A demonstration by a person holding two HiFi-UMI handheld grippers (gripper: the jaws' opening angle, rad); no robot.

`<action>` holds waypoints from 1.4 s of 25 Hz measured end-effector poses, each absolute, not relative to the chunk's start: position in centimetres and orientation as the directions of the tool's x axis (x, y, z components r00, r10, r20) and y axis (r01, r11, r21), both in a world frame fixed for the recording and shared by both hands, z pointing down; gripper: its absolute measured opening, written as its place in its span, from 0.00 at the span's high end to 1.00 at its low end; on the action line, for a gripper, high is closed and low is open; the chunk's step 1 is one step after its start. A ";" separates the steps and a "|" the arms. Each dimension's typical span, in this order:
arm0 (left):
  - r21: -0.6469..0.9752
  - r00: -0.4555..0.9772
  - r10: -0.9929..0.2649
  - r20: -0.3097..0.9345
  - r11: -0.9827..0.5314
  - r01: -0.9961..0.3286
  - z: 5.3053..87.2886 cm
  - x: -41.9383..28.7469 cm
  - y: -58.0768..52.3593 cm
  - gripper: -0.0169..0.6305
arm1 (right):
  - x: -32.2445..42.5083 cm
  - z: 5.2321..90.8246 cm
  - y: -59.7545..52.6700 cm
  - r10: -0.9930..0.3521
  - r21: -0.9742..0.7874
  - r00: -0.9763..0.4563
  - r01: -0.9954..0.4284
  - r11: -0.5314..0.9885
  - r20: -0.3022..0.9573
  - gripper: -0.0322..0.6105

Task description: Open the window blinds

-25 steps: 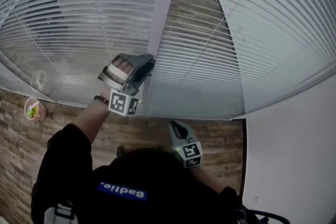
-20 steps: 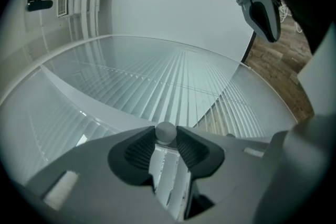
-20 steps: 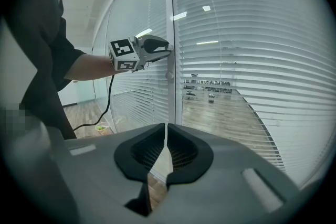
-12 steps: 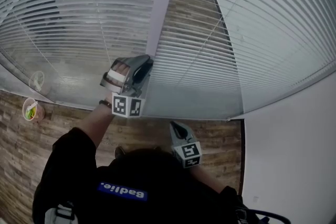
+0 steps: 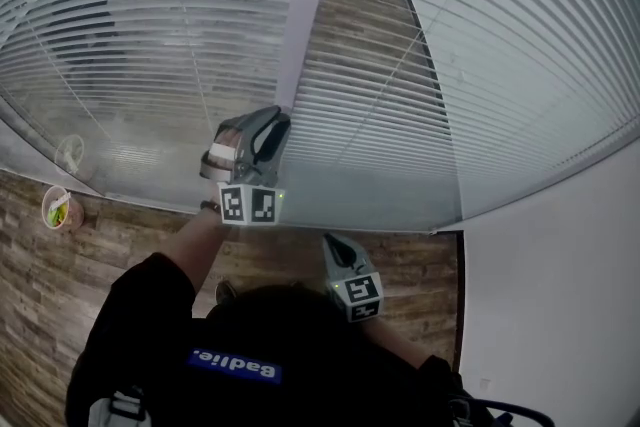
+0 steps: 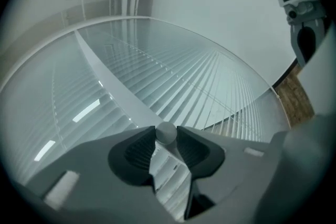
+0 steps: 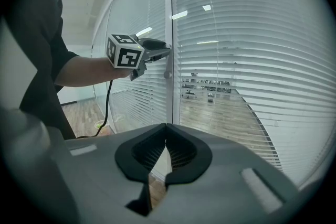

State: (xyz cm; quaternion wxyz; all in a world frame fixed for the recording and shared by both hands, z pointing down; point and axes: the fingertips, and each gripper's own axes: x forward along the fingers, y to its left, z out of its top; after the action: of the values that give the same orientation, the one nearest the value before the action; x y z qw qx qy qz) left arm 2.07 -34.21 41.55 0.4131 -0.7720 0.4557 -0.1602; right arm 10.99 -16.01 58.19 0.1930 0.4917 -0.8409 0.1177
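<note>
White slatted blinds [image 5: 150,35] hang behind glass on both sides of a pale upright window post [image 5: 310,5]. My left gripper [image 5: 283,120] is held up against the post. Its jaws have just been closing and now press on a small round grey knob [image 6: 167,132] that sits between their pads. The right gripper view shows that left gripper [image 7: 167,51] at the post from the side. My right gripper [image 5: 340,247] hangs low near my body, away from the window. Its jaws [image 7: 166,128] are shut with nothing between them.
A second small knob [image 7: 167,75] sits on the post just below the left gripper. On the wood floor at the left stands a cup with green contents [image 5: 58,210]. A white wall [image 5: 560,315] closes off the right side. A black cable [image 7: 107,107] hangs below the left arm.
The left gripper has rolled about its own axis at the post, so its marker cube has swung round beneath it. Its jaws have narrowed onto the knob. The right gripper has stayed still.
</note>
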 end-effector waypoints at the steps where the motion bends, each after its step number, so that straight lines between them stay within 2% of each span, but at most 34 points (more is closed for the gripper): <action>1: -0.768 0.526 -0.840 -0.132 -0.249 -0.590 41.5 2.0 -34.2 0.79 | 11.1 58.2 -16.0 -0.783 -0.008 -0.442 -0.873 0.488 0.437 0.95; 14: -0.579 0.460 -0.876 -0.146 -0.302 -0.758 41.2 1.7 -34.6 0.78 | 11.5 58.1 -15.6 -0.784 -0.014 -0.444 -0.873 0.487 0.434 0.95; 17: -0.571 0.458 -0.877 -0.142 -0.305 -0.762 41.2 1.7 -34.7 0.78 | 11.4 58.2 -15.5 -0.782 -0.011 -0.446 -0.871 0.491 0.435 0.95; 21: -0.709 0.494 -0.863 -0.104 -0.283 -0.645 41.7 1.9 -34.5 0.77 | 11.2 58.3 -15.4 -0.776 -0.010 -0.451 -0.867 0.498 0.441 0.93; 25: -0.895 0.549 -0.834 -0.060 -0.199 -0.400 42.4 2.3 -33.9 0.72 | 11.1 58.3 -15.3 -0.776 -0.014 -0.454 -0.867 0.499 0.439 0.92; 30: -0.984 0.590 -0.807 -0.003 -0.104 -0.147 42.8 2.8 -33.7 0.70 | 10.8 58.7 -15.2 -0.770 -0.023 -0.458 -0.865 0.501 0.444 0.92; 32: -0.992 0.597 -0.803 0.005 -0.078 -0.098 42.7 2.7 -33.8 0.71 | 10.9 58.7 -15.2 -0.772 -0.022 -0.455 -0.867 0.498 0.444 0.92; 34: -0.992 0.599 -0.801 -0.006 -0.069 -0.102 42.2 2.6 -33.8 0.80 | 11.0 58.7 -15.3 -0.777 -0.022 -0.445 -0.873 0.487 0.445 0.93; 35: -0.990 0.597 -0.802 -0.014 -0.072 -0.120 42.1 2.6 -33.9 0.80 | 11.1 58.8 -15.3 -0.779 -0.023 -0.440 -0.876 0.481 0.446 0.93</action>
State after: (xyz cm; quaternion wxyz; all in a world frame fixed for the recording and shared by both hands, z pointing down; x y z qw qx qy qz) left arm 2.60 -33.85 42.08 0.5887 -0.6722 0.3429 -0.2899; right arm 11.11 -15.28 58.77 0.1915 0.4934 -0.8390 0.1266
